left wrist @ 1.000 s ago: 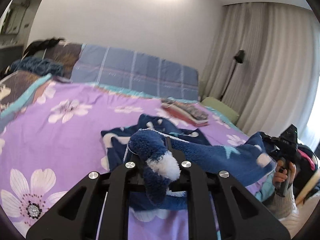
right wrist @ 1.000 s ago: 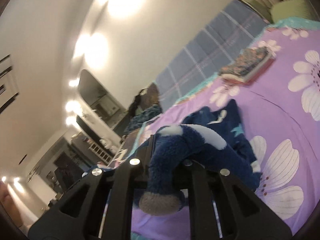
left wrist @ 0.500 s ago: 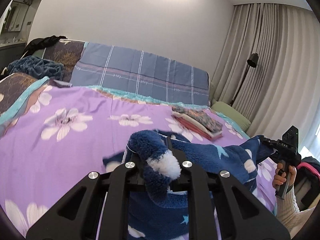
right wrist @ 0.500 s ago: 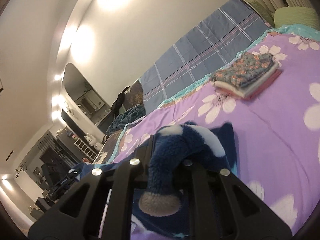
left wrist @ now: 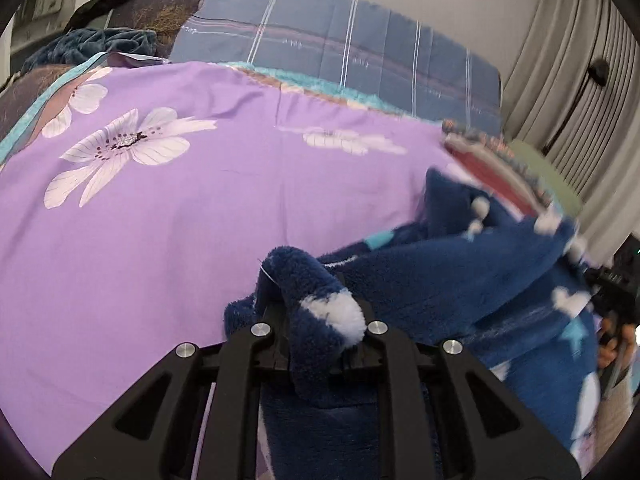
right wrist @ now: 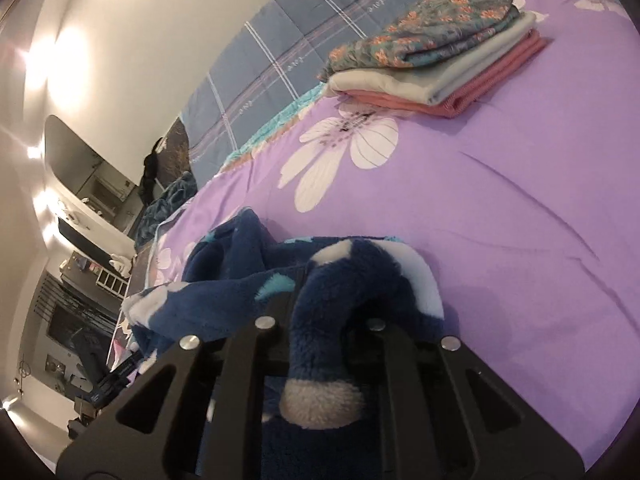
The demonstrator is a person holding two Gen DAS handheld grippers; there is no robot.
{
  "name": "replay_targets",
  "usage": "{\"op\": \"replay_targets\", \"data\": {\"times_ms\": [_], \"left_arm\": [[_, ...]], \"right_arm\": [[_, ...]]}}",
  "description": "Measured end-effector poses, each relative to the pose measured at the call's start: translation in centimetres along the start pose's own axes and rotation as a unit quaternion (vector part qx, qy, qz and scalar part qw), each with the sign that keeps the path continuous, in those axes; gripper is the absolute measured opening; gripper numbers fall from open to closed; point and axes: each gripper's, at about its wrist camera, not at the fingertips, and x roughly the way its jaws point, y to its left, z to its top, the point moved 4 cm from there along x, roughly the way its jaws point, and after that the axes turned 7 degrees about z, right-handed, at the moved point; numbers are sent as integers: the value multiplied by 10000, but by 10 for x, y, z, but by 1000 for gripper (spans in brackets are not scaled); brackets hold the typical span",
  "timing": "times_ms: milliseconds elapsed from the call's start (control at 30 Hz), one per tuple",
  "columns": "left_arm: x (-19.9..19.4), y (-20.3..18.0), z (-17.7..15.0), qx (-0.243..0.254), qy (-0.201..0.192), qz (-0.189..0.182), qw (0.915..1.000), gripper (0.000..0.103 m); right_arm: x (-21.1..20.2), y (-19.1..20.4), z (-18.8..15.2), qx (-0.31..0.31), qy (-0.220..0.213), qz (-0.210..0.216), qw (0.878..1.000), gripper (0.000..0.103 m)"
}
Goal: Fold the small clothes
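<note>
A dark blue fleece garment (left wrist: 460, 280) with white and teal shapes is stretched between both grippers, low over the purple flowered bedspread (left wrist: 180, 220). My left gripper (left wrist: 316, 312) pinches one corner of it, and a fold with a white tuft bulges over the fingers. My right gripper (right wrist: 320, 320) pinches the other corner of the garment (right wrist: 224, 292), a grey-tipped roll of fleece hanging toward the camera. Both sets of jaws are opening slightly, with fleece still pressed between them. At the right edge of the left wrist view, the right gripper (left wrist: 616, 292) and the hand holding it appear.
A stack of folded clothes (right wrist: 432, 64) lies on the bedspread (right wrist: 520, 200) beyond the garment, floral piece on top; it shows blurred in the left wrist view (left wrist: 492, 164). A blue plaid quilt (left wrist: 340, 52) lines the bed's far end. Curtains (left wrist: 580, 80) hang at the right.
Both grippers have swung forward and down toward the bed, carrying the fleece edge with them. The folded stack and far quilt now sit much closer. The grips still hold the fleece.
</note>
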Motion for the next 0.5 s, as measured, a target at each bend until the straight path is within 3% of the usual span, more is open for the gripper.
{"op": "replay_targets", "data": {"times_ms": [133,200,267,333,400,500], "left_arm": [[-4,-3,-1,141,-70,82,9998,17],[-11,-5,-1,206,-166,91,9996,19],[-17,-7,1,217,-256,69,9994,24],[-25,-8,1,230,-288,33,9993,28],[-34,-7,-1,260,-315,23,9992,39],[-52,-7,-5,355,-353,-77,9987,41]], "right_arm": [[1,9,-1,-276,15,-136,9995,16],[-1,12,-1,-304,-5,-80,9995,24],[-9,19,1,-295,-26,17,9996,43],[-20,25,3,-390,-84,-27,9992,50],[-32,34,3,-641,-58,-71,9979,51],[-49,45,0,-1034,4,-78,9946,51]]}}
